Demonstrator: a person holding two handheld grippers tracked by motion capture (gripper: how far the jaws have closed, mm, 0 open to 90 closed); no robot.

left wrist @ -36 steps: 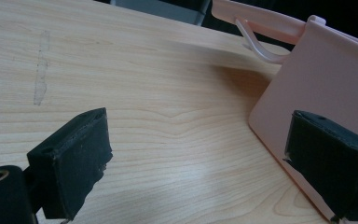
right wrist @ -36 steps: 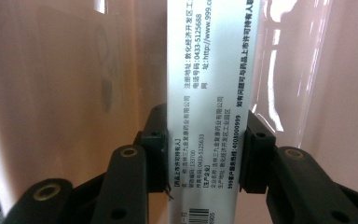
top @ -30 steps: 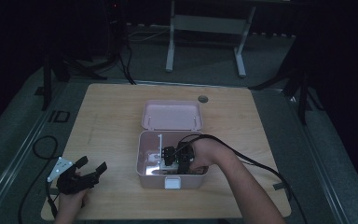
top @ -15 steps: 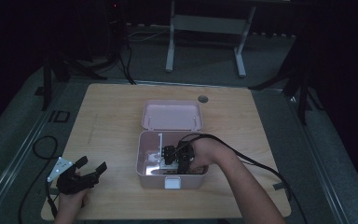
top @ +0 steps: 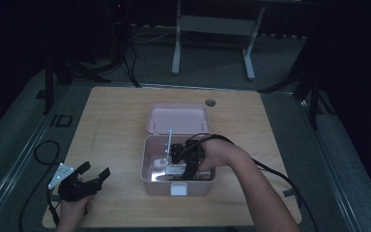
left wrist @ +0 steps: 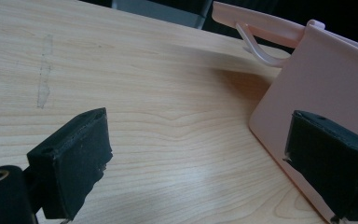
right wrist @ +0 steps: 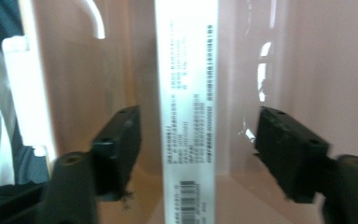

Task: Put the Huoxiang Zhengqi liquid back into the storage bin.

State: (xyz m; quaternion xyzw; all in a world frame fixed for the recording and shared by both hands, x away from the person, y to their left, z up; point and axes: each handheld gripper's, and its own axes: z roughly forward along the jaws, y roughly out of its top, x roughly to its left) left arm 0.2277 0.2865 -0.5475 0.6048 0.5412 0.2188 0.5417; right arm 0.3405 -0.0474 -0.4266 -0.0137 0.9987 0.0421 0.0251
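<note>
- Box (top: 178,180) first: it's the pink plastic one sitting near your edge of the table (top: 116,121), roughly in the middle, with its lid (top: 178,119) flipped open and lying back on the far side.
- Your left gripper (top: 92,178) is parked at the near left corner, resting on the wood, well apart from the pink box. Its jaws are spread wide with nothing between them.
- From the left gripper view you can see bare wood grain between the two black pads (left wrist: 72,158), and the box's pink side wall (left wrist: 317,88) is off to the right, partly behind the right-hand pad. A curved pale handle (left wrist: 261,49) sticks out near its top edge.
- Your right gripper (top: 176,153) is down inside the box, with your forearm (top: 251,188) coming in over the right rim.
- In the right gripper view, a long white carton (right wrist: 186,107) with small printed text and a barcode at the near end runs straight away from you, right down the middle between the jaws.
- Those jaws are apart, one on each side of the carton with a clear gap on both sides, so you're straddling it, not pinching it.
- Pink walls of the box close in behind and beside the carton.
- Farther out, past the lid, there's a small round hole (top: 210,102) in the tabletop near the far edge.
</note>
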